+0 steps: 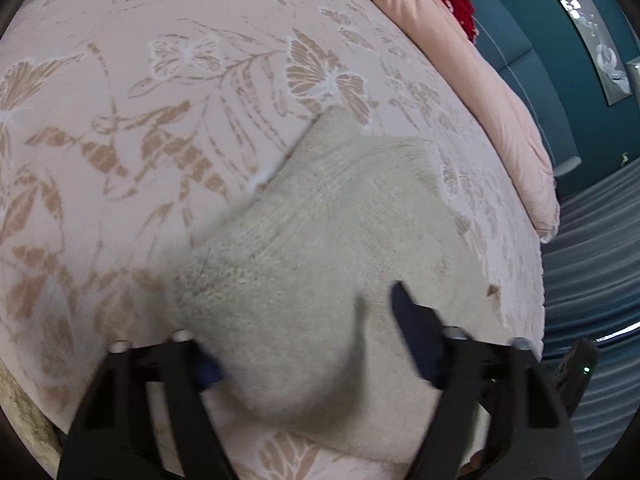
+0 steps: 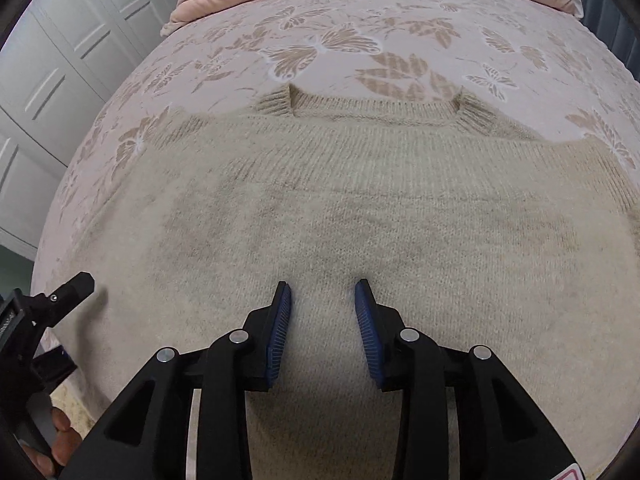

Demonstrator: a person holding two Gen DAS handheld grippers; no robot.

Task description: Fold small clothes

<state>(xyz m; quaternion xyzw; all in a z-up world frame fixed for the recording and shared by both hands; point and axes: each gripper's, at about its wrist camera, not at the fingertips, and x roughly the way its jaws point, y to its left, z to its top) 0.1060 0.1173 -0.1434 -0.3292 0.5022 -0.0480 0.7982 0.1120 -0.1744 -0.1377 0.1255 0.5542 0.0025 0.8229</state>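
A cream knitted sweater (image 2: 340, 208) lies flat on the bed, its ribbed neckline (image 2: 376, 110) at the far side. My right gripper (image 2: 322, 292) is open just above the sweater's near middle, with nothing between its blue pads. In the left wrist view the sweater (image 1: 320, 232) is blurred and a fold of it bulges up between the jaws. My left gripper (image 1: 304, 328) stands wide open over the sweater's left edge; its left fingertip is hidden behind the fabric. The left gripper also shows at the right wrist view's lower left (image 2: 60, 300).
The bed has a pink cover with a butterfly and leaf pattern (image 1: 160, 100). A pink duvet (image 1: 480, 80) lies along the far edge, a red item (image 1: 456, 0) beside it. White wardrobe doors (image 2: 60, 60) stand left of the bed. A teal wall (image 1: 560, 60) stands beyond it.
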